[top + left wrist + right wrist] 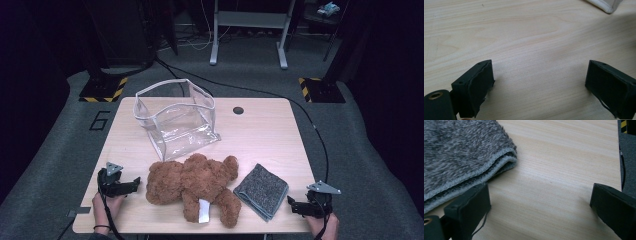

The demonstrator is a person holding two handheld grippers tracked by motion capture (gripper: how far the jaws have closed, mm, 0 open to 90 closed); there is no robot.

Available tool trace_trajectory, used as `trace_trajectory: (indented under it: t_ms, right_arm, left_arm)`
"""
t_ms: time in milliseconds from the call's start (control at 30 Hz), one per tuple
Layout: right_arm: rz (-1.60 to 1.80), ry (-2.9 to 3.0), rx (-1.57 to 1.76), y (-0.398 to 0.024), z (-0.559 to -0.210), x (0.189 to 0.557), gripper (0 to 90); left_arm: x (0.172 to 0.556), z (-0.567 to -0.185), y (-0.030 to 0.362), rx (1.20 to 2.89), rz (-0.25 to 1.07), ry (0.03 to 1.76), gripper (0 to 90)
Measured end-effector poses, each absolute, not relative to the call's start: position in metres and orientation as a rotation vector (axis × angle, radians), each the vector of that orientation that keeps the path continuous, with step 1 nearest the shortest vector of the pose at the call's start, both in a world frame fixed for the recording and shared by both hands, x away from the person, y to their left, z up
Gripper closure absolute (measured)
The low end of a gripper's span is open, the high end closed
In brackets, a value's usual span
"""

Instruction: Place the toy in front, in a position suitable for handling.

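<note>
High view: a brown teddy bear (pixel 197 187) lies on its back near the front edge of the wooden counter (pixel 265 130), a white tag on one leg. Just to its right lies a folded grey cloth (pixel 261 190), close to the bear's arm. Behind the bear stands a clear plastic pouch (pixel 176 117) with white edging, open at the top. The left gripper (pixel 131 185) rests at the counter's front left, pointing toward the bear's head and just short of it; its jaws stand wide apart with only bare wood between them. The right gripper (pixel 294 204) sits at the front right corner, just beside the cloth; its jaws also gape, holding nothing, one jaw near the cloth's hemmed edge.
</note>
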State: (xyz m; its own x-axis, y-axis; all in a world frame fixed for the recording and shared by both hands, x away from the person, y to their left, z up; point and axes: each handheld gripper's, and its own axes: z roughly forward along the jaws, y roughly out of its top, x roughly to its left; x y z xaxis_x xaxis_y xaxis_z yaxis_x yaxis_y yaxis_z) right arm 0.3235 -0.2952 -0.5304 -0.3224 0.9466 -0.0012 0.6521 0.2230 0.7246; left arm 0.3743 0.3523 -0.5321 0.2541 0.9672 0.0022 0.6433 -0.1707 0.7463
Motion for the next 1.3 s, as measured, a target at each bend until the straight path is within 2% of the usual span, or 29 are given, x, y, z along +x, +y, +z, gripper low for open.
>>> trace_trajectory:
  t_ms: [867, 1033, 1300]
  right_arm:
    - [0.88, 2.086, 1.512, -0.296, -0.527, 0.326, 0.3]
    - [0.904, 2.101, 1.527, -0.295, -0.519, 0.326, 0.0]
    - [0.936, 2.151, 1.465, -0.272, -0.496, 0.324, 0.0]
  left_arm:
    - [0.373, -0.531, 0.351, 1.9, 0.664, 1.457, 9.9]
    - [0.373, -0.531, 0.351, 1.905, 0.668, 1.454, 10.0]
    - [0.374, -0.532, 0.351, 1.899, 0.658, 1.458, 10.0]
